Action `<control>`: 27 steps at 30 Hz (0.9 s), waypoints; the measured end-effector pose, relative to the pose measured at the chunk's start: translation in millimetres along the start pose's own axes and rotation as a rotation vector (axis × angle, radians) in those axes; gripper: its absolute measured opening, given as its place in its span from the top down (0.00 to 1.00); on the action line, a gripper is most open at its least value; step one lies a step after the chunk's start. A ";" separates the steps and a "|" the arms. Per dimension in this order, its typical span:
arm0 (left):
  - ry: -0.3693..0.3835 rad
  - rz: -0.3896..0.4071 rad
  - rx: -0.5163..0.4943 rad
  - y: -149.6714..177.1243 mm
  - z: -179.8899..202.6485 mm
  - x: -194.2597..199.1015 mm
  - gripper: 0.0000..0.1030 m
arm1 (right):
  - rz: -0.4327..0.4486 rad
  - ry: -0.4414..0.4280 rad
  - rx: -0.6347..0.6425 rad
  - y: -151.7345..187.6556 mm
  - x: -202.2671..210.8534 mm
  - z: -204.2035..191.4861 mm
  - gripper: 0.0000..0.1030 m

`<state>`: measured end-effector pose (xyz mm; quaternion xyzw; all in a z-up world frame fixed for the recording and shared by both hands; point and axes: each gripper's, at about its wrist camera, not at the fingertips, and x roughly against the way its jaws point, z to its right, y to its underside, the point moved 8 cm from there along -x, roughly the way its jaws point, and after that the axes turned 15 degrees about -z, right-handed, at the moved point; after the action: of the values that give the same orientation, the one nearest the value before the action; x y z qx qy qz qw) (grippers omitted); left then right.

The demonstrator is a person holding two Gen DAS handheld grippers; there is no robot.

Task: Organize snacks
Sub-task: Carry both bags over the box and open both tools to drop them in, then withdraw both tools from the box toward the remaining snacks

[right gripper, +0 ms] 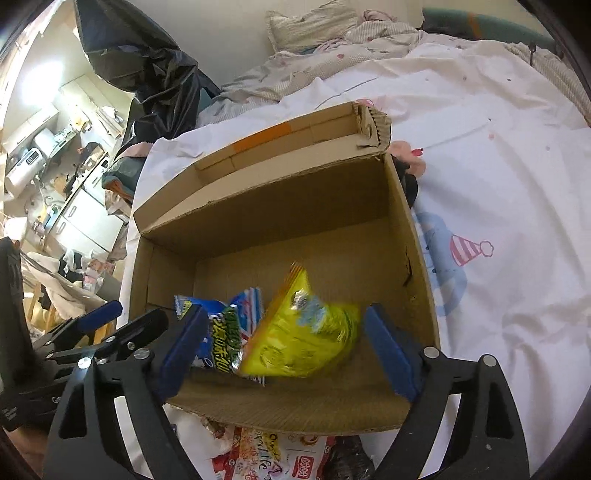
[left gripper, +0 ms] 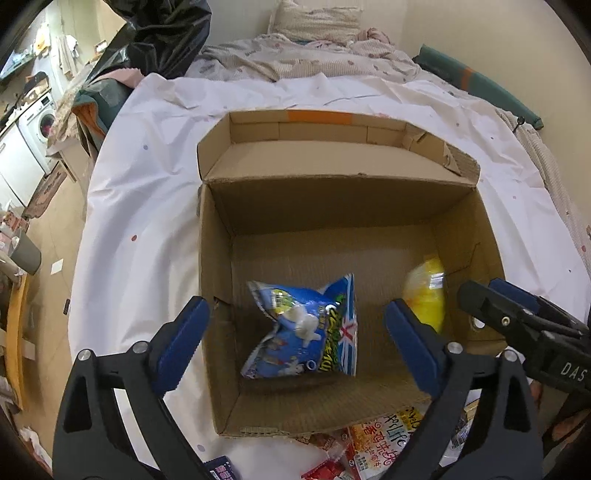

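An open cardboard box [left gripper: 218, 266] [right gripper: 413, 236] sits on a white bedsheet. A blue snack bag [left gripper: 310, 328] [right gripper: 221, 325] lies on the box floor. A yellow snack bag [right gripper: 306, 332] [left gripper: 424, 295], blurred by motion, is inside the box between the right gripper's fingers without touching them. My left gripper [left gripper: 295, 343] is open above the box's near left part, over the blue bag. My right gripper [right gripper: 284, 350] is open and empty above the box's near edge; it also shows in the left wrist view [left gripper: 517, 314].
Several more snack packets [left gripper: 376, 450] [right gripper: 266, 458] lie on the sheet in front of the box. A rumpled quilt and pillow [left gripper: 317, 22] lie beyond it. A black plastic bag [right gripper: 147, 66] stands at the left, with the floor and a washing machine [left gripper: 40, 122] further left.
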<state>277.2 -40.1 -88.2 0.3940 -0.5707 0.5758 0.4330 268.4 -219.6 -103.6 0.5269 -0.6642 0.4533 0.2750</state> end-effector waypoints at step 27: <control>0.031 0.053 0.061 12.4 -20.1 23.8 0.08 | 0.036 -0.031 -0.010 6.2 30.6 -1.2 0.13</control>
<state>258.8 -18.5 -70.3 0.3829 -0.5565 0.6101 0.4141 253.4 -232.0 -79.1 0.5205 -0.6800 0.4467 0.2592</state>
